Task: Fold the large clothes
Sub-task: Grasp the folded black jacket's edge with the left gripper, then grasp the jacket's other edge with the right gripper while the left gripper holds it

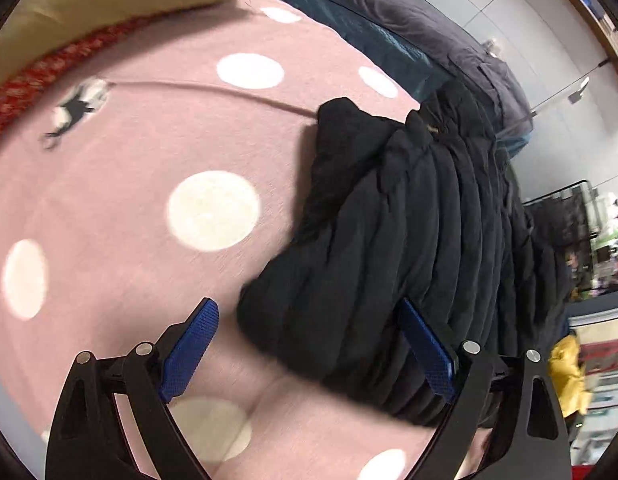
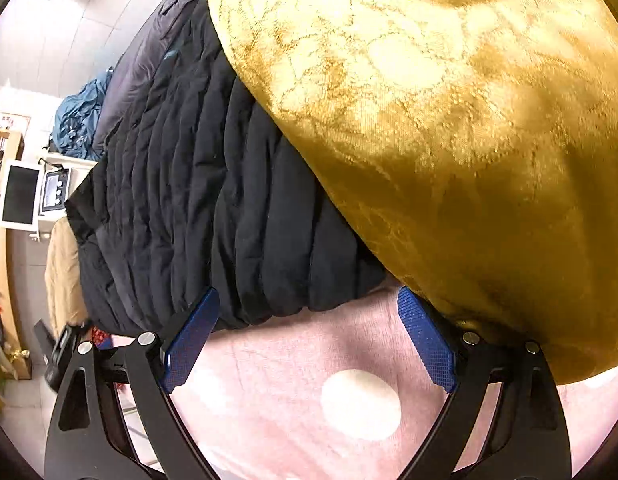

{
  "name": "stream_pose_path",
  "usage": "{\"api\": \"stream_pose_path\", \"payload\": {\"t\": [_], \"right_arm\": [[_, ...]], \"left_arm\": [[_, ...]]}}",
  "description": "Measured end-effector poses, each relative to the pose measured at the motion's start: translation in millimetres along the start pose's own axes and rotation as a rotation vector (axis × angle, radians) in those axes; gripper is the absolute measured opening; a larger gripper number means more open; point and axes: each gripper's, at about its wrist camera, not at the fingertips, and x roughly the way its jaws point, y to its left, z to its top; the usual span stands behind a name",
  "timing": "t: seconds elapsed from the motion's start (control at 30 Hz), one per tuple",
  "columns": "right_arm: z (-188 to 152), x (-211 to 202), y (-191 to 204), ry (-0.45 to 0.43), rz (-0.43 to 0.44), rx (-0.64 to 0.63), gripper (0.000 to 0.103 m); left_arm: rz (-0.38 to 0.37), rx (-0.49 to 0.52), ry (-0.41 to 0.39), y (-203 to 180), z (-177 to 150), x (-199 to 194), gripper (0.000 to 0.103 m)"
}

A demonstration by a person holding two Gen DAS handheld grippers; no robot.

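black quilted jacket (image 1: 409, 240) lies on pink dotted blanket (image 1: 149, 160), partly under gold cushion (image 2: 449, 140). left gripper (image 1: 309, 344) spread wide, empty, at jacket's edge. right gripper (image 2: 309, 336) likewise spread, empty, beside jacket.

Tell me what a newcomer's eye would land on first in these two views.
First, the black quilted jacket, lying across a pink blanket with big white dots, right ahead of the open left gripper. In the right wrist view, a large golden velvet cushion fills the upper right and overlaps the jacket's edge, just beyond the open right gripper.
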Motion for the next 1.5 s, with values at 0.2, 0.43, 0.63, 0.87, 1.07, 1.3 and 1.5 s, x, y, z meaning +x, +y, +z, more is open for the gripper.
{"api": "stream_pose_path", "payload": {"t": [0.2,0.43,0.63,0.87,1.07,1.3,1.5], "right_arm": [[-4.6,0.9,-1.5,0.011,-0.008,0.004,0.089],[-18.7,2.3,-9.2,0.018,-0.027,0.015,0.089],[-24.7,7.7,-19.6,0.033,-0.019,0.061,0.089],[-33.0,16.9,-25.4,0.065,-0.011,0.078,0.089],[-41.6,17.1,-31.2,0.088,0.006,0.059,0.089],[-50.9,15.7,-19.3,0.11,0.012,-0.06,0.089],[-53.1,23.0,2.3,0.148,0.072,-0.176,0.089]], "left_arm": [[-0.117,-0.087,0.123,17.7,20.4,49.3,0.097],[-0.174,-0.142,0.165,19.9,26.1,76.9,0.098],[-0.215,-0.155,0.142,4.7,22.8,70.0,0.062],[-0.232,-0.097,0.074,-17.1,19.2,30.7,0.03],[-0.248,-0.045,-0.041,-33.1,23.9,-30.8,0.023],[-0.111,-0.096,-0.174,23.0,13.2,-100.7,0.022],[-0.018,-0.227,-0.144,105.4,-18.3,-110.8,0.023]]}}
